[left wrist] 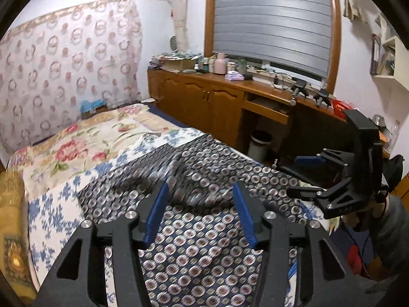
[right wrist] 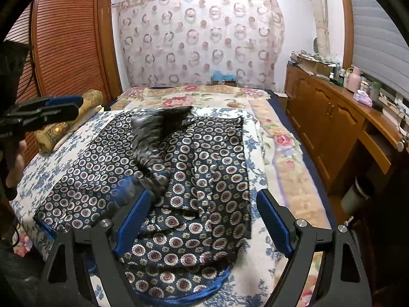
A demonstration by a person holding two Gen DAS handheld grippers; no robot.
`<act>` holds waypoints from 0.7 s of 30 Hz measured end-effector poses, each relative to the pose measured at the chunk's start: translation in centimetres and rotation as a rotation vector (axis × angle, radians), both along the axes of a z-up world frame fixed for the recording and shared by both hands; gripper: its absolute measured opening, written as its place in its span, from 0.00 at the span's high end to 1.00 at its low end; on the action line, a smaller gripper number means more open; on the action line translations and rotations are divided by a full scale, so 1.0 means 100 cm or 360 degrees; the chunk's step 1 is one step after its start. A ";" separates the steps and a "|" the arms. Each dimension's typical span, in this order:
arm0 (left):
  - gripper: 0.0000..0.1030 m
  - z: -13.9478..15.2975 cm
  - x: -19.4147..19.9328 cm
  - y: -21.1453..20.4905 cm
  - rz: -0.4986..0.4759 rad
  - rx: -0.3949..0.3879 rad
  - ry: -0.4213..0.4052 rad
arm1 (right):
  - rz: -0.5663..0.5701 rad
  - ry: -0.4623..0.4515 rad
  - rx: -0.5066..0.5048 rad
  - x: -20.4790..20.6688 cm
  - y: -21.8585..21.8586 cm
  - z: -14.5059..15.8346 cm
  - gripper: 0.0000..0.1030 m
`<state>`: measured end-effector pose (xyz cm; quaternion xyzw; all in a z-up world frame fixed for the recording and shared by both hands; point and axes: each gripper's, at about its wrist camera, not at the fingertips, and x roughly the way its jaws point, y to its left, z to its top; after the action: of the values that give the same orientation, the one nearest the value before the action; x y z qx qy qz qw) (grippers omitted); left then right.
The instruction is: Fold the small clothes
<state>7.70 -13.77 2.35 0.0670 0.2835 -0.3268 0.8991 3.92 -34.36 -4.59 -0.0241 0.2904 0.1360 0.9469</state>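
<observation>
A dark blue garment [right wrist: 214,168] printed with round medallions lies spread on the bed [right wrist: 281,138]. One flap of the cloth [right wrist: 158,133] is a blur across its middle. My left gripper [left wrist: 200,204] hovers over the garment [left wrist: 204,243] with its blue pads apart and nothing between them; the right wrist view shows it from the side at the left edge [right wrist: 48,110], held by a hand. My right gripper [right wrist: 203,199] stands wide open above the garment's near part, gripping nothing. It also shows at the right of the left wrist view [left wrist: 301,176].
A blue-and-white flowered sheet [left wrist: 51,209] and a rose-patterned cover [left wrist: 76,148] lie under the garment. A rolled bolster [right wrist: 66,125] lies at the bed's left side. Wooden cabinets [right wrist: 329,117] with clutter on top run along the right, with a waste bin [left wrist: 259,145] below them. A louvred wardrobe [right wrist: 69,38] stands on the left.
</observation>
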 end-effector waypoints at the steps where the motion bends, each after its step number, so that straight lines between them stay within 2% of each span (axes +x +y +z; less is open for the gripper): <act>1: 0.40 -0.003 0.001 0.003 0.0014 -0.0007 0.0012 | 0.0008 0.0004 -0.0002 0.002 0.003 0.000 0.16; 2: 0.36 -0.007 0.002 0.008 0.0032 -0.0014 0.0025 | 0.0014 0.0011 -0.0007 0.003 0.006 -0.001 0.16; 10: 0.36 -0.032 0.003 0.034 0.0185 0.0030 0.0057 | 0.0102 0.0030 -0.0048 0.030 0.026 -0.001 0.17; 14: 0.36 -0.041 0.004 0.042 0.0222 0.0044 0.0079 | 0.0138 0.0080 -0.0071 0.051 0.034 -0.008 0.22; 21: 0.36 -0.050 0.001 0.047 0.0240 0.0058 0.0095 | 0.0141 0.0198 -0.0118 0.079 0.038 -0.029 0.38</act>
<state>7.85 -9.09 -2.68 0.0521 0.3205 -0.2547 0.9109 11.82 -30.53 -7.50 -0.0635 0.3523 0.1680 0.9185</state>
